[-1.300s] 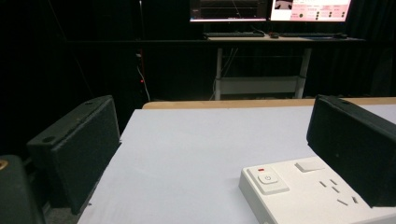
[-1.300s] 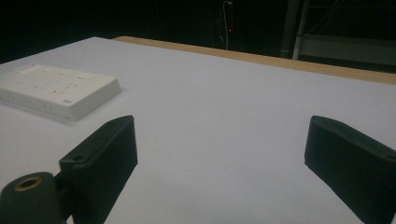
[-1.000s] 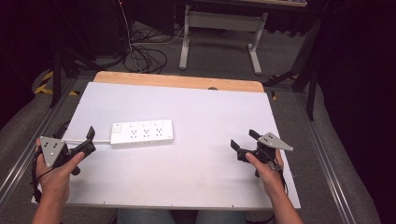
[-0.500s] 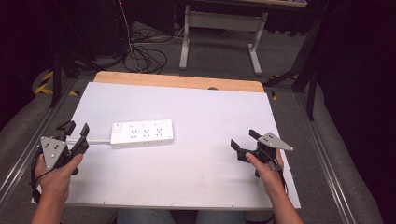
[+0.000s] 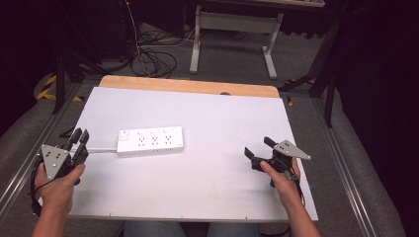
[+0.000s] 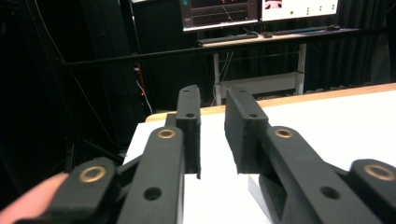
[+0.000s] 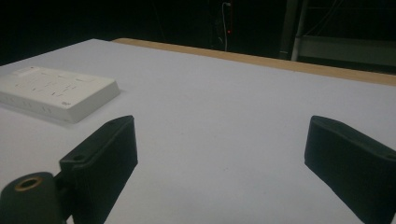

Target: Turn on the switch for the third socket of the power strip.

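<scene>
A white rectangular power strip [image 5: 150, 141] lies flat on the white table top [image 5: 217, 118], left of its middle, its long side running left to right. Its white cord [image 5: 101, 149] runs off its left end toward the left gripper [image 5: 79, 139], which sits at the table's left edge. The right gripper [image 5: 258, 147] rests near the table's right side, well apart from the strip. A bare wooden strip [image 5: 188, 86] borders the table's far edge.

We see a power strip [image 5: 150, 141] in smooth white plastic, a matt white surface [image 5: 217, 123] with a bare wood far edge, and left gripper [image 6: 212, 140] fingers [image 6: 243, 135] in matt black plastic with brass-look rivets.
</scene>
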`<state>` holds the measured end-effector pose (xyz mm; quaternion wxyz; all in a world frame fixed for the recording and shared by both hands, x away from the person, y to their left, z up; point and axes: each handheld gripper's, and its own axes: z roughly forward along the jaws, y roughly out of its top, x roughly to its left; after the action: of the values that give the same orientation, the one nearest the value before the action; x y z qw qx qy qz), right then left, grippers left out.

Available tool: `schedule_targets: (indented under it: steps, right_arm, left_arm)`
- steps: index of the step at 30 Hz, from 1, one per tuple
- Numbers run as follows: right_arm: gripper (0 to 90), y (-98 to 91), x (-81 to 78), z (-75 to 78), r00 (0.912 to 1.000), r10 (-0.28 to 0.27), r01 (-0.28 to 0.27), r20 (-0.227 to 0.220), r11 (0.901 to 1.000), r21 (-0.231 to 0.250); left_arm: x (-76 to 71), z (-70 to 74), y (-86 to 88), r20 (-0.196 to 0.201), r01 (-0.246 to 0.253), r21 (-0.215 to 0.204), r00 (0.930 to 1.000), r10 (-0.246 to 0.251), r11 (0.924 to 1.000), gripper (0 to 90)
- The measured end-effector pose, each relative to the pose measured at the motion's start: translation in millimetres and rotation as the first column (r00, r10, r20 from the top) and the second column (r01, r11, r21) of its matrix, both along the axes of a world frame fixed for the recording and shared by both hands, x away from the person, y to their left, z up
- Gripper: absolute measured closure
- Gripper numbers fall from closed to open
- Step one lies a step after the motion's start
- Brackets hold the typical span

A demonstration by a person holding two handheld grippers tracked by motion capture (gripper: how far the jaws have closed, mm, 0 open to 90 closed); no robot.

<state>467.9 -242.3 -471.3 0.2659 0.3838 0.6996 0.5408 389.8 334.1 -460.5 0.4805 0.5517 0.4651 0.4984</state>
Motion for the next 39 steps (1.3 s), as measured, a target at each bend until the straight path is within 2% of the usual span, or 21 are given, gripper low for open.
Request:
schedule_targets:
  steps: [1,3,5,11,16,21,24,32,39]
  right_arm:
    - [9.9,0.1,0.0,0.0,1.0,0.0,0.0,0.0,1.0,0.0]
    - [9.9,0.2,0.0,0.0,1.0,0.001,-0.001,0.0,1.0,0.0]
    - [9.9,0.2,0.1,0.0,1.0,0.001,-0.001,0.001,1.0,-0.001]
    - [9.9,-0.1,0.4,-0.1,1.0,-0.001,0.001,0.0,1.0,0.001]
    - [10.0,-0.1,0.4,-0.1,1.0,-0.001,0.001,0.0,1.0,0.0]
    - [10.0,0.0,0.4,0.0,1.0,0.0,0.0,0.0,1.0,0.0]
    - [10.0,-0.1,0.5,-0.2,1.0,-0.001,0.001,-0.001,1.0,0.0]
    - [10.0,0.6,1.2,-1.0,1.0,0.0,0.0,-0.005,1.0,-0.003]
    - [10.1,1.5,3.2,-2.2,0.9999,0.008,-0.009,-0.007,0.9999,-0.012]
  left_arm:
    - [-0.1,-0.1,1.0,-0.005,-0.002,-0.001,1.0,0.002,1.0,81.2]
    - [-0.2,-0.5,2.3,-0.005,0.001,-0.018,1.0,-0.001,0.9998,82.4]
    - [-0.5,-0.3,4.0,-0.007,-0.006,-0.006,1.0,0.006,1.0,84.7]
    - [-1.1,0.5,6.0,-0.006,-0.006,-0.008,1.0,0.006,1.0,88.1]
    - [-1.9,1.2,6.7,-0.001,0.011,-0.019,0.9999,-0.011,0.9998,89.0]
    - [-3.5,2.0,6.4,0.018,0.06,-0.038,0.998,-0.06,0.9974,89.3]
    - [-3.4,2.9,5.5,0.026,0.079,-0.034,0.9966,-0.078,0.9963,89.5]
    - [-2.1,3.4,2.4,0.027,0.094,-0.025,0.9953,-0.093,0.9953,89.7]
    - [-0.9,4.6,-3.1,0.027,0.103,-0.055,0.9945,-0.101,0.9932,89.6]
